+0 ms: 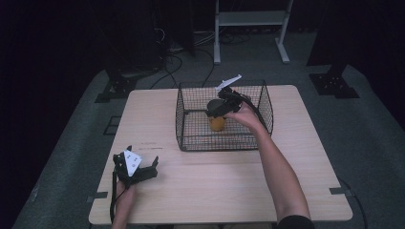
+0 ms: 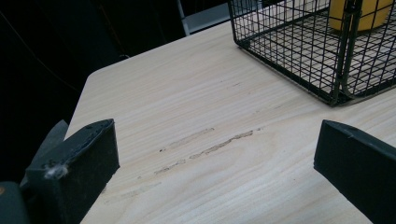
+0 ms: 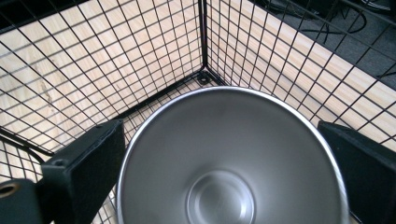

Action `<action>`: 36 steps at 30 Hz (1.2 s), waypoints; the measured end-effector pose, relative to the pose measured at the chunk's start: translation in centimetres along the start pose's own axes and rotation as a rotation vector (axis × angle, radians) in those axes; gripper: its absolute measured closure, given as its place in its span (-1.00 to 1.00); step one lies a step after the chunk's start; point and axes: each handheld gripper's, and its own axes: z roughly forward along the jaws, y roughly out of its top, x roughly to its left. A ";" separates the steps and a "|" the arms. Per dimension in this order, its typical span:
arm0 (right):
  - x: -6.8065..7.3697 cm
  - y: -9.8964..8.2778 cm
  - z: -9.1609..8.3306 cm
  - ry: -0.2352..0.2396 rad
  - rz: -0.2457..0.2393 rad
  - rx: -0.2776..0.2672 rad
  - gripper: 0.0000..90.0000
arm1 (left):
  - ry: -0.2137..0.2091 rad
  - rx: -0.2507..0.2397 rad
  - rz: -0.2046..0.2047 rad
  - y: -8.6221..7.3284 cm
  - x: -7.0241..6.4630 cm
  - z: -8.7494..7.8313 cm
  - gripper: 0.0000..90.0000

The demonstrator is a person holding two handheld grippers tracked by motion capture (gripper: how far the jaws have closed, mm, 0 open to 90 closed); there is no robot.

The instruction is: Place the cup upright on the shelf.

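A black wire basket [image 1: 224, 147] stands on the far middle of the wooden table [image 1: 215, 191]. Inside it an orange cup [image 1: 217, 124] with a steel interior stands upright. My right gripper [image 1: 217, 111] reaches down into the basket from the right. In the right gripper view its jaws straddle the cup [image 3: 233, 158] by the rim, near the basket's corner [image 3: 204, 42]; the right gripper [image 3: 222, 135] is open. My left gripper [image 1: 142, 160] rests at the table's front left, open and empty. The left gripper view has the left gripper [image 2: 215, 140] over bare wood, with the basket [image 2: 299, 60] and cup [image 2: 359, 11] beyond.
A white metal stand [image 1: 250, 19] and cables lie on the floor behind the table. Faint scuff marks [image 2: 210, 147] run across the wood ahead of the left gripper. Tape tabs [image 1: 341, 191] mark the table's side edges.
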 end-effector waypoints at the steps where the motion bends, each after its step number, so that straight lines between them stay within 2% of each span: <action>1: 0.0 0.0 0.0 0.002 0.005 -0.002 -0.94 | 0.000 0.000 -0.001 0.0 0.0 0.0 -1.00; 10: 0.1 0.2 -0.7 0.004 0.004 -0.030 -0.94 | 0.003 0.002 0.001 0.0 0.0 0.0 -1.00; 19: 0.5 0.9 -3.0 0.007 0.001 -0.102 -0.94 | 0.003 0.002 0.003 0.0 0.0 0.0 -1.00; 24: 0.7 1.0 -3.8 -0.005 -0.002 -0.104 -0.94 | 0.000 0.001 0.010 0.0 -0.1 -0.1 -1.00; 36: 1.8 1.1 -5.4 0.014 -0.030 -0.114 -0.94 | 0.003 0.003 0.010 0.0 -0.1 -0.1 -1.00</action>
